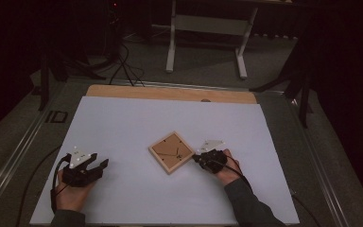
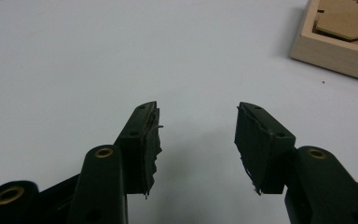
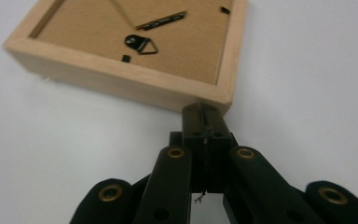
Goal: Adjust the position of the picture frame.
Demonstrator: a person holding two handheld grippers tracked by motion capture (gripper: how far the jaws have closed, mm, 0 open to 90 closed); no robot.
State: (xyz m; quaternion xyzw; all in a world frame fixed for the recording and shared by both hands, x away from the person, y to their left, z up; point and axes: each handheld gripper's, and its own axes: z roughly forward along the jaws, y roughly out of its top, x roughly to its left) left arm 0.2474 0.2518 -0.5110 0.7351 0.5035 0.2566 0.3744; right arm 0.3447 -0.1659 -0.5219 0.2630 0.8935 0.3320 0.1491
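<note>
A small wooden picture frame [image 1: 171, 152] lies face down on the white sheet, its brown backing board and black hanger up. In the right gripper view the frame [image 3: 121, 74] shows close, with the hanger ring [image 3: 142, 44] on its back. My right gripper [image 1: 196, 159] is shut, jaws pressed together with nothing between them; its tip [image 3: 204, 112] touches or nearly touches the frame's near corner. My left gripper [image 1: 101, 165] rests at the left of the sheet, well apart from the frame [image 2: 340, 39]. Its jaws stand open and empty [image 2: 198, 116].
A white sheet [image 1: 123, 127] covers the wooden table top [image 1: 170, 92]. Beyond the table stand a white-legged stand [image 1: 208, 28], dark tripod legs and cables on the floor. Cables trail from both grippers.
</note>
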